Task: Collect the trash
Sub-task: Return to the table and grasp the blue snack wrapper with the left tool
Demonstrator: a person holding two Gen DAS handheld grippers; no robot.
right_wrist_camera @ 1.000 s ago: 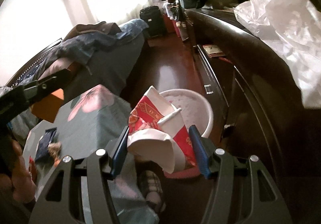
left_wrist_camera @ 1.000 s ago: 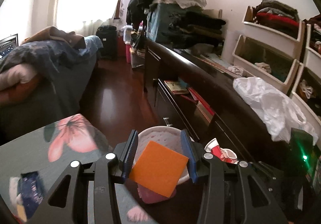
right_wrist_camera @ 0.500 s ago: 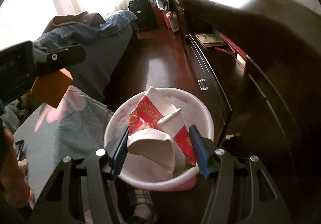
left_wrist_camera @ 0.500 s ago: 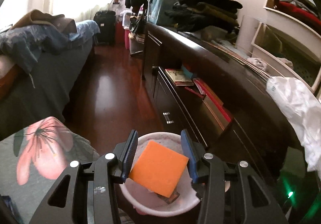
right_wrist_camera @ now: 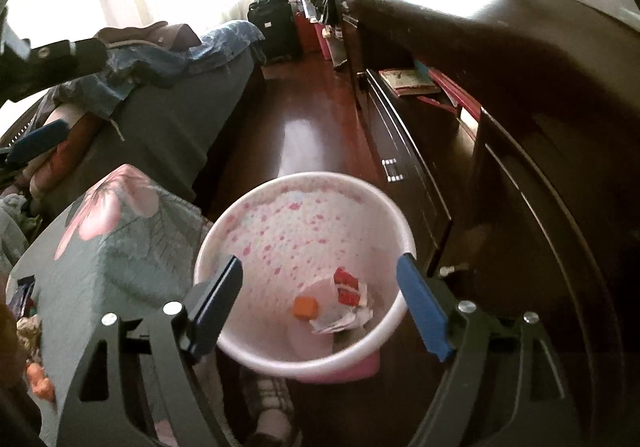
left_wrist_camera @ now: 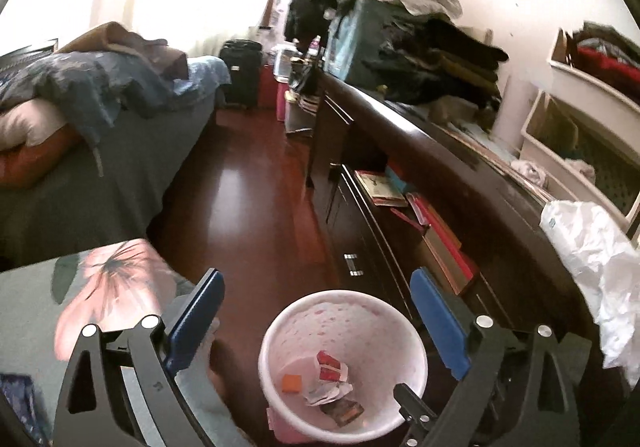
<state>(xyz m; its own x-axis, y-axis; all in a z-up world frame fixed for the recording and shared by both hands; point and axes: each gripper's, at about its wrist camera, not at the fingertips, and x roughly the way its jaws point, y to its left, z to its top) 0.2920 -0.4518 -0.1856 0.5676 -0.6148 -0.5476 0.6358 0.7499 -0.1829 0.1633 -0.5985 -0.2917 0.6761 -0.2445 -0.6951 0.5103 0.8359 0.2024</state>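
Right wrist view: both the right tongs (right_wrist_camera: 320, 303) and the left tongs (left_wrist_camera: 316, 321) hang spread wide and empty over the white, pink-speckled plastic bin (right_wrist_camera: 256, 355), where the crumpled red-and-white paper cup (right_wrist_camera: 346, 301) and small orange card (right_wrist_camera: 305, 306) lie; such scraps look light and crushable, best pinched at an edge

Both wrist views: high, tilted down over the pink bin (left_wrist_camera: 343, 363) (right_wrist_camera: 304, 279); right view nearer. Shared: bin, floor, bed.
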